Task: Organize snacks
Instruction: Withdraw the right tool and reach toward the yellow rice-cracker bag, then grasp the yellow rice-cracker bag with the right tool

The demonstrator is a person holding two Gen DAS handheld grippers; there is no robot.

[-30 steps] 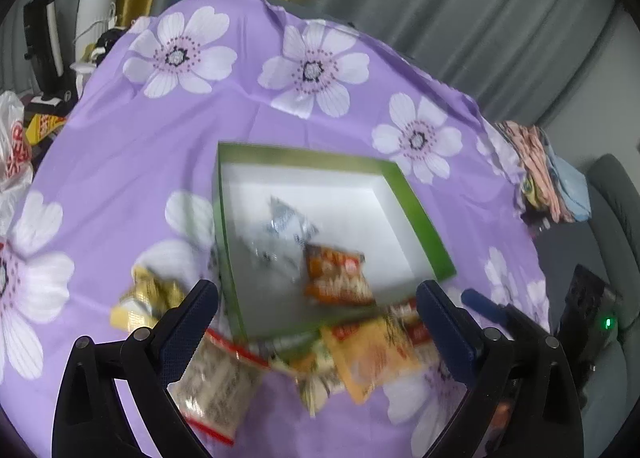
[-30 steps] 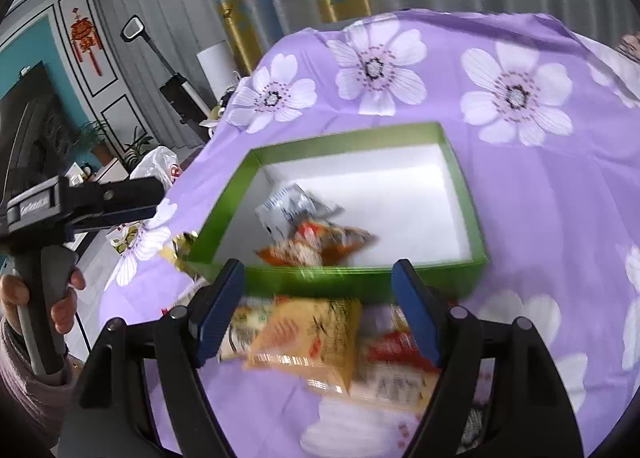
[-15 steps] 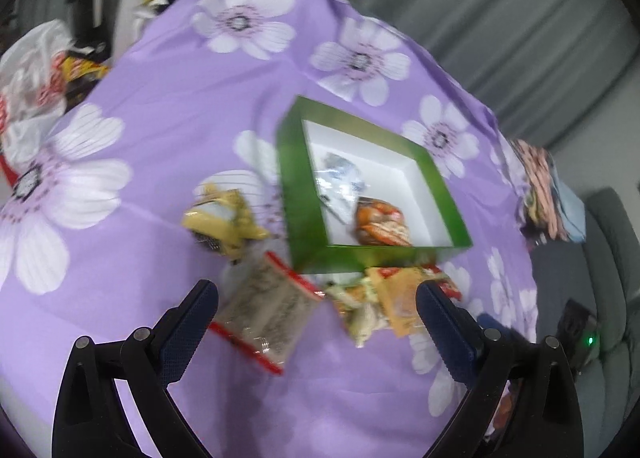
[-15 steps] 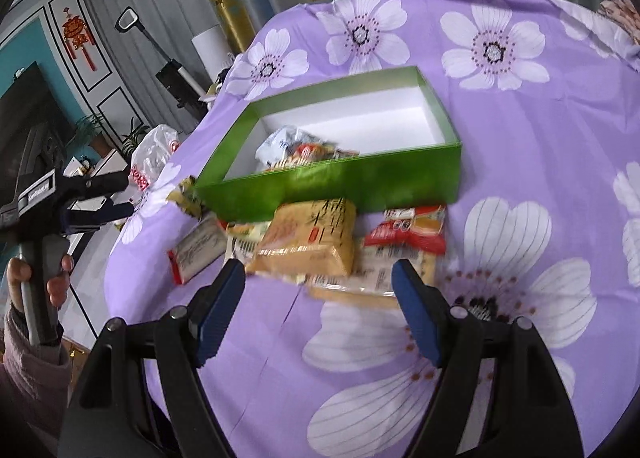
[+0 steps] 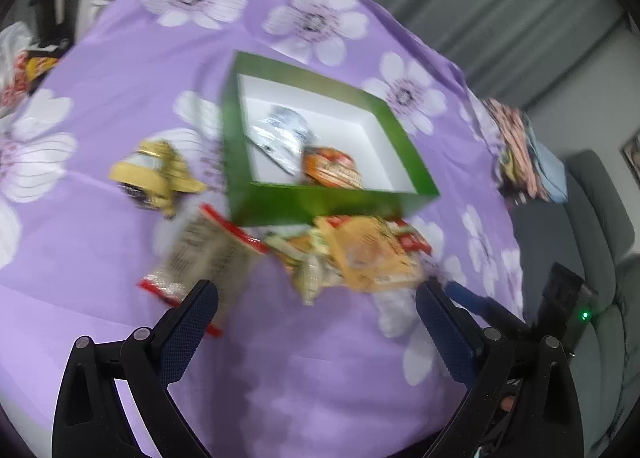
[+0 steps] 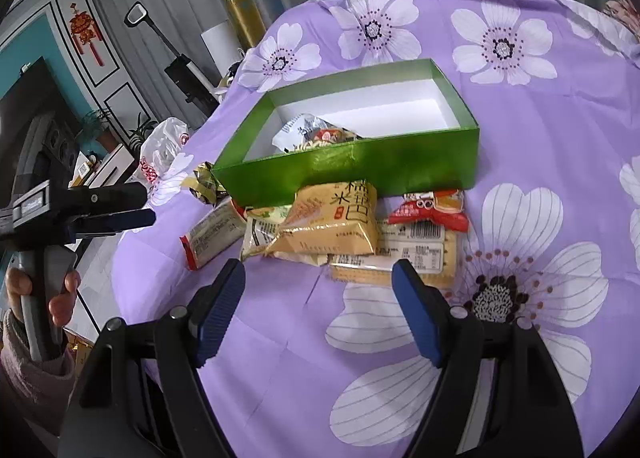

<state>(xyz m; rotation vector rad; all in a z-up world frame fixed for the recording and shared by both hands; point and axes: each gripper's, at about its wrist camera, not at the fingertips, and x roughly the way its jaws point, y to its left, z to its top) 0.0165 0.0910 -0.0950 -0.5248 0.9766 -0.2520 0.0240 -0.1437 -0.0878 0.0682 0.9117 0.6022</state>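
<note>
Both tongs had drawn back from the box (image 6: pixel 360 173); my right tongs (image 6: pixel 318 278) and left tongs (image 5: pixel 316 298) stood wide, empty, over unsorted packets (image 6: pixel 332 225).

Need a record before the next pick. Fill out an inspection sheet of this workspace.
Surface: purple floral tablecloth, wrinkled, covering the table.
Job's things: green box holding a silver packet and an orange packet; outside its near wall, yellow snack bag, red packet, cracker pack, red-edged packet, gold wrapper.
Clutter: white plastic bag beyond the table edge.
Grippers: left hand-held gripper and right hand-held gripper both open, holding nothing, short of the packets.
Cables: nothing seen.
Surroundings: grey curtains, sofa, television, plants.
</note>
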